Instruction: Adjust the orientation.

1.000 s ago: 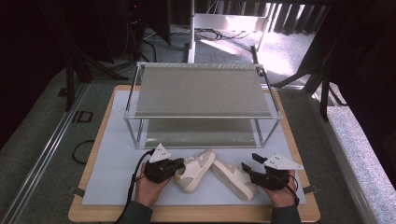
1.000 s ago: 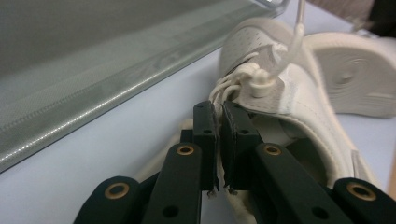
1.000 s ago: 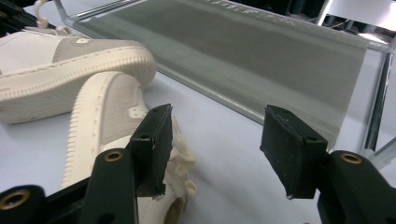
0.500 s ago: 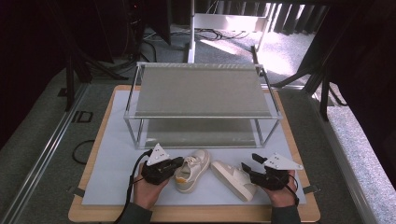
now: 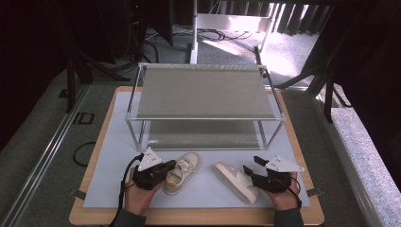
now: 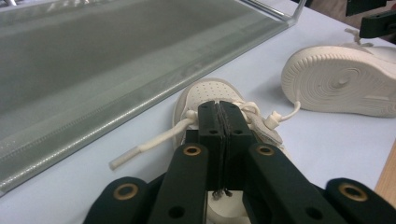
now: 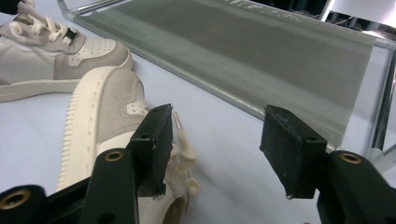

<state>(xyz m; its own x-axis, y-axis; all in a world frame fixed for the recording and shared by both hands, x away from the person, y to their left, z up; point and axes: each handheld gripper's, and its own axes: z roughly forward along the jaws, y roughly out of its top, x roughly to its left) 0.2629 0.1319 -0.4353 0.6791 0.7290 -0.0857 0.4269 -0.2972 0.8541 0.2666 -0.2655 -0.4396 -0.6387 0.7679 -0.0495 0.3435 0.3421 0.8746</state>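
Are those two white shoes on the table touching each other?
Apart. The high view shows bare white table mat between the left shoe and the right shoe, which lies on its side.

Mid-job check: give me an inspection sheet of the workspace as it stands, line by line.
Surface: white mat on a wooden board.
Job's things: upright sneaker; second sneaker lies on its side, sole showing.
Clutter: nothing seen.
Grippers: left gripper shut over the upright sneaker's laces; right gripper open beside the second sneaker.
Cables: black cable trails from the left gripper.
Surroundings: two-tier metal rack behind the shoes, shelves bare; carpet floor.
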